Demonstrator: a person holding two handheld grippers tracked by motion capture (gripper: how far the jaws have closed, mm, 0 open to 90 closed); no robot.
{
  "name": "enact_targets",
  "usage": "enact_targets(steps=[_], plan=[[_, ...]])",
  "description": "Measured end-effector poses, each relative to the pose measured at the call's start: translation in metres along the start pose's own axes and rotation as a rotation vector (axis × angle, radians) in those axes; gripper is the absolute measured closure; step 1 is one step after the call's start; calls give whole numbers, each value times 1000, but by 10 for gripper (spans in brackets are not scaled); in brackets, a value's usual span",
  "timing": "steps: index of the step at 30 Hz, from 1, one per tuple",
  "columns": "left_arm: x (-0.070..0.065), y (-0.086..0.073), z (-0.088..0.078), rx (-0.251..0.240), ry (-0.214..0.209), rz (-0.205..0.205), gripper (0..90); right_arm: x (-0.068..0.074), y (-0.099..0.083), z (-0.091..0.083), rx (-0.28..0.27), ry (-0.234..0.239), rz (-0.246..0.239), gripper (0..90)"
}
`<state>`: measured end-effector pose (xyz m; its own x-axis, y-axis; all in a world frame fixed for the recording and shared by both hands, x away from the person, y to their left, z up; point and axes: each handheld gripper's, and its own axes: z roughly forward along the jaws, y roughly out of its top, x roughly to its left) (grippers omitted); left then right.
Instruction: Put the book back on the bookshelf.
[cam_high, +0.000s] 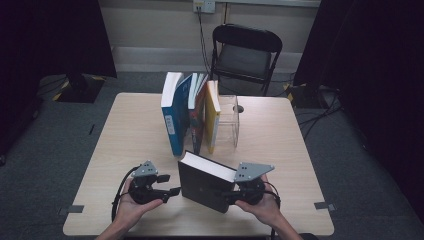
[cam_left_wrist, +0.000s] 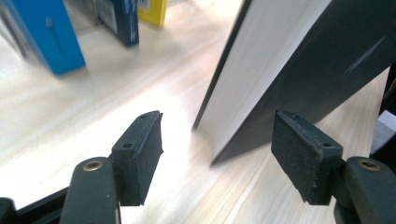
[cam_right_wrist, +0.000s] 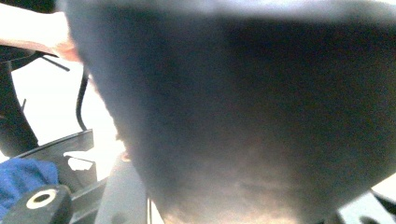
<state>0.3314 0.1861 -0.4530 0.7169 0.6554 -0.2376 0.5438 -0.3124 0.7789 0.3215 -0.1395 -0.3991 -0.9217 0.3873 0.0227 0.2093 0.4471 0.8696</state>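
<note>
The black book stands tilted on the table, low and centre in the high view. The right gripper clamps its right edge. The left gripper, just left of it, stands parted and empty. Behind, upright books lean by a clear box.

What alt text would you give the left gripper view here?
A black book stands tilted on the pale wooden table, its white page edge facing the left gripper, whose two black jaws stand open in front of the book's lower corner without touching it. Behind, a blue book, a dark blue book and a yellow book stand upright.
</note>
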Motion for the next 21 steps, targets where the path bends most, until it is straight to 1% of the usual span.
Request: enact_targets(steps=[1, 2, 3, 4, 5, 6, 7, 8, 9, 11, 13, 15, 17, 18, 19, 20, 21], plan=[[5, -2, 1, 11, 18, 18, 339, -1, -1, -2, -1, -6, 8, 528], [7, -3, 2, 20, 37, 30, 312, -4, -3, -6, -1, -17, 17, 528], [7, -3, 2, 20, 37, 30, 278, -4, -3, -6, -1, -17, 17, 528], [10, -4, 3, 30, 67, 47, 278, -4, -4, -7, 2, -21, 15, 528], [13, -5, 4, 47, 68, 41, 254, -5, -5, -9, 3, -28, 14, 529], [16, -7, 6, 64, 81, 24, 236, -5, -6, -11, 2, -32, 18, 528], [22, -8, 10, 94, 114, -2, 161, -6, -7, -14, 2, -44, 20, 528], [26, -9, 11, 103, 124, 1, 161, -6, -8, -15, 4, -49, 25, 528], [26, -9, 11, 103, 124, 1, 163, -6, -8, -15, 4, -49, 25, 528], [32, -11, 13, 131, 183, 4, 158, -8, -10, -19, 4, -61, 36, 529], [38, -13, 14, 143, 210, -29, 160, -11, -12, -23, 6, -72, 46, 529], [43, -14, 15, 169, 233, -42, 160, -14, -14, -27, 5, -85, 61, 529], [48, -17, 16, 183, 249, -24, 160, -19, -16, -32, 7, -101, 78, 529], [49, -18, 17, 183, 265, -10, 160, -21, -17, -34, 6, -107, 84, 529], [49, -18, 17, 183, 265, -10, 156, -21, -17, -34, 6, -107, 84, 529], [49, -18, 18, 183, 300, -6, 157, -24, -19, -38, 8, -128, 96, 528], [49, -18, 19, 190, 318, 5, 157, -24, -19, -38, 8, -128, 96, 528]])
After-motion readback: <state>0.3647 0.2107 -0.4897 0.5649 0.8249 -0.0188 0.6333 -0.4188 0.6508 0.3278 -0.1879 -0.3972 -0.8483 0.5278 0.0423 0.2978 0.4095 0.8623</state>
